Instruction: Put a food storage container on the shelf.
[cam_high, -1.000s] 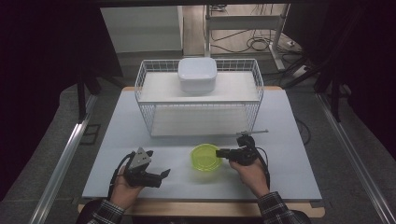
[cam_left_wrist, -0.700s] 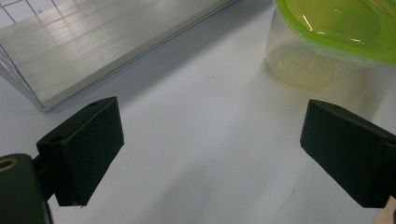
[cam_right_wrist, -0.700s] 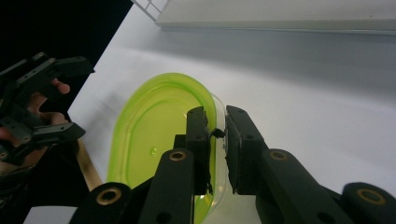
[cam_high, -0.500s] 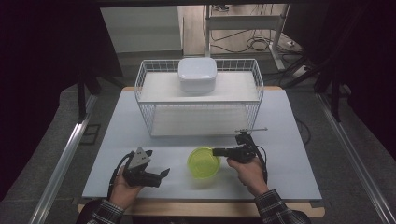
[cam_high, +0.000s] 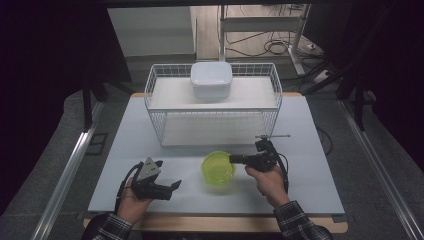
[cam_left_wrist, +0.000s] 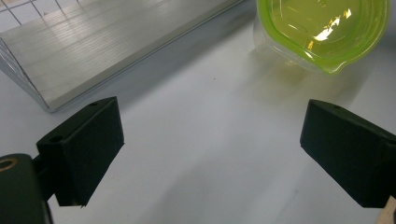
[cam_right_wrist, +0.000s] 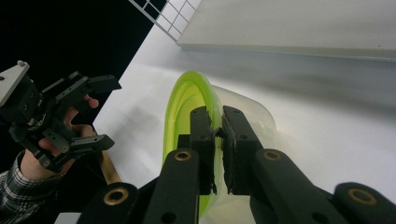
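Right gripper (cam_right_wrist: 217, 135) closing, now pinched on the rim of the green-lidded container (cam_high: 218, 168), edge-on for a firm hold. Just left of it, left gripper (cam_high: 165, 189) spread wide, empty, waiting. Beyond both, wire rack (cam_high: 155, 95) carrying a white box (cam_high: 211, 80).

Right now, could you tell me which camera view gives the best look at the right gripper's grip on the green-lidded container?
The right gripper view: the right gripper has just been closing, its pads pinching the rim of the green-lidded container. The high view shows the gripper at the container's right edge, too small for contact. The left gripper view shows just the container's lid and tab.
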